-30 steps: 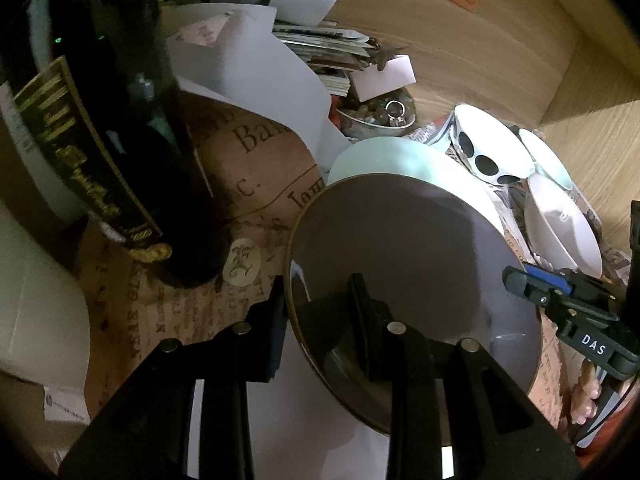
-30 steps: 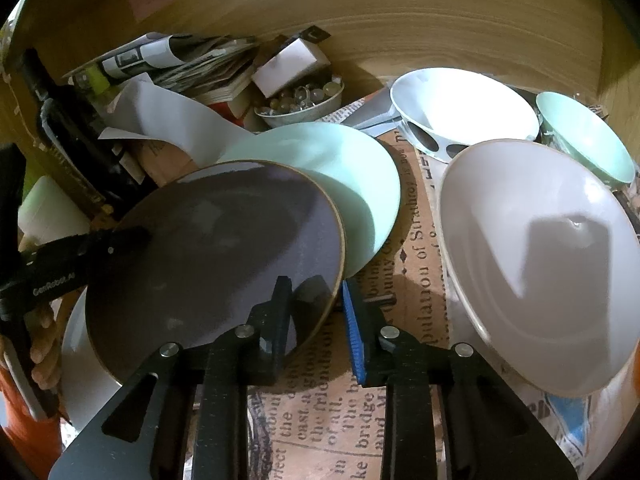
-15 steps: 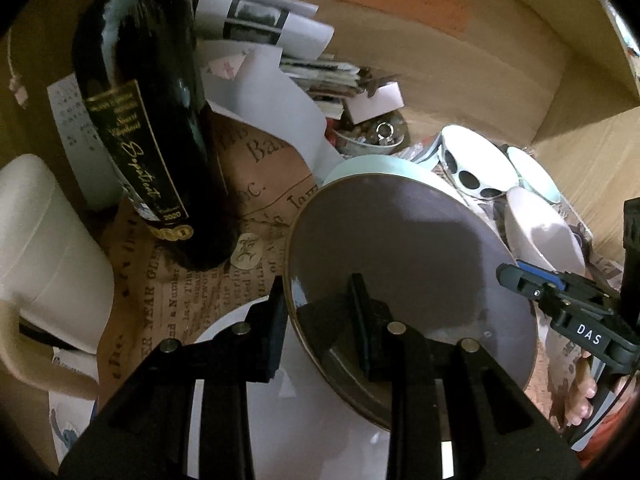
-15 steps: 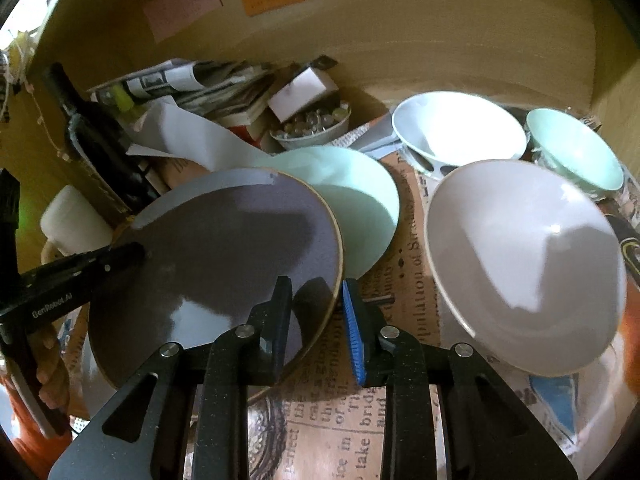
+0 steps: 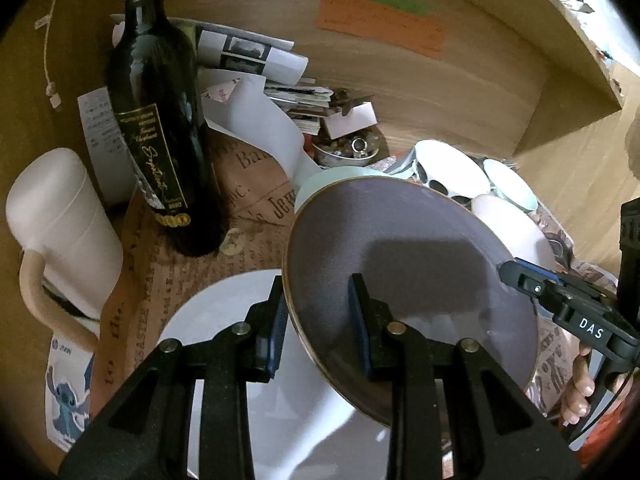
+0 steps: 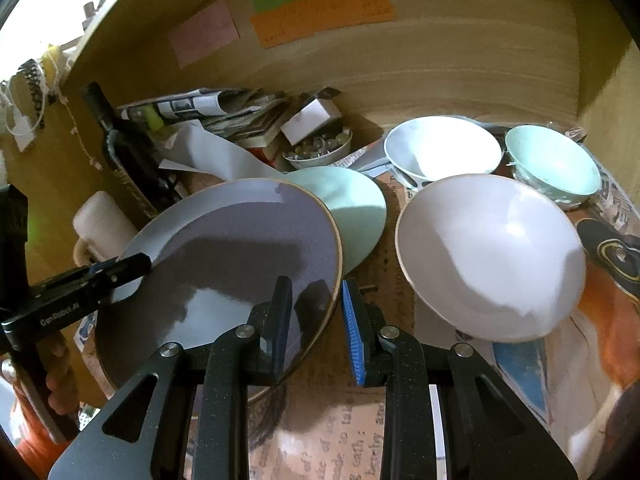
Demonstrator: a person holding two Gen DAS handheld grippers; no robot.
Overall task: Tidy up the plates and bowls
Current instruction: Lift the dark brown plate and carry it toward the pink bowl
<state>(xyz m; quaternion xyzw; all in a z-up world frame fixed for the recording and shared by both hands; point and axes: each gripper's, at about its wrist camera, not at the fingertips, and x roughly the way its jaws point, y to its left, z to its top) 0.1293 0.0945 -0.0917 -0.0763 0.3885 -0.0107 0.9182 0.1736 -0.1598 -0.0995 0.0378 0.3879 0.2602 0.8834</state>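
A grey-purple plate with a brown rim [image 5: 400,248] [image 6: 240,248] hangs tilted above the table, held at two sides. My left gripper [image 5: 316,284] is shut on its left rim, one pad under and one on top. My right gripper [image 6: 317,282] is shut on the opposite rim. Each wrist view shows the other gripper's tip at the far edge: the right gripper [image 5: 508,270], the left gripper [image 6: 140,262]. A white plate [image 5: 224,320] lies below the held one. A mint plate [image 6: 356,208] sits just behind.
A large white bowl [image 6: 488,252], a white spotted bowl [image 6: 440,148] and a mint bowl [image 6: 556,164] stand to the right. A dark wine bottle [image 5: 160,140] and a white mug [image 5: 60,224] stand on the left. Papers and a small dish of trinkets [image 6: 316,150] crowd the wooden back wall.
Both grippers rose and drew back with the grey-purple plate between them. The white plate beneath and the white mug came into the left wrist view.
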